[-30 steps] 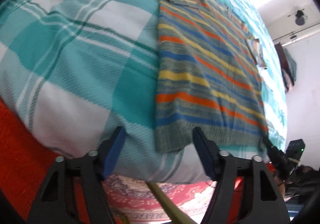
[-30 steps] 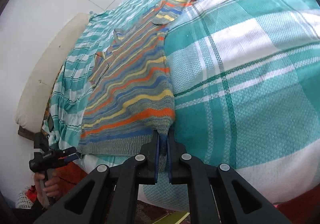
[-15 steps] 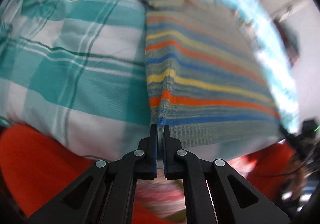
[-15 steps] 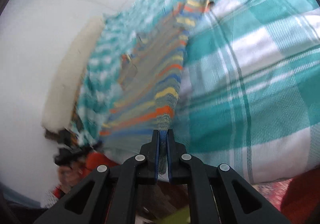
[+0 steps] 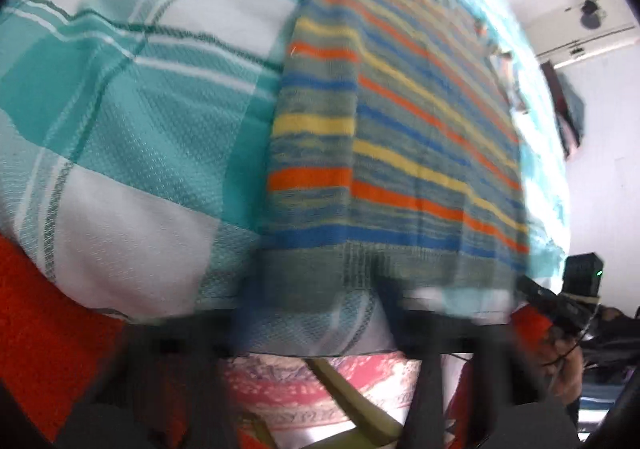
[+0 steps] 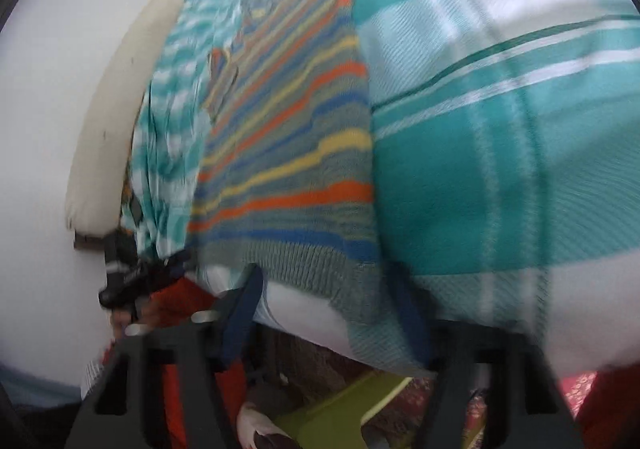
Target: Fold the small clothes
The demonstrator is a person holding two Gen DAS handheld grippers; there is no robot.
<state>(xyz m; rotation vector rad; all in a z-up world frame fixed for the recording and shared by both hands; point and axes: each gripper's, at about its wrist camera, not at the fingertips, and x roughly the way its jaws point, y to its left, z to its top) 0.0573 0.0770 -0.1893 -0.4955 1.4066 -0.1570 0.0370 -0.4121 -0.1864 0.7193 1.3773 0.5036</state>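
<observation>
A small knitted top (image 5: pixel 392 137) with orange, yellow, blue and grey stripes lies flat on a teal and white checked bedspread (image 5: pixel 120 121); it also shows in the right wrist view (image 6: pixel 296 153). Its ribbed hem hangs a little over the bed's near edge. My left gripper (image 5: pixel 316 313) is open, its blurred fingers on either side of the hem's left corner. My right gripper (image 6: pixel 332 309) is open, its fingers on either side of the hem's right corner (image 6: pixel 360 281). Neither holds the cloth.
The bedspread (image 6: pixel 500 137) covers the whole bed. A cream headboard cushion (image 6: pixel 120 109) stands against the white wall. Below the bed edge lie red cloth (image 5: pixel 48 313) and a patterned rug (image 5: pixel 304 389).
Both grippers were shut on the hem corners half a second ago. Both have opened and let the hem drop back over the bed's edge. Both views are blurred by motion.
</observation>
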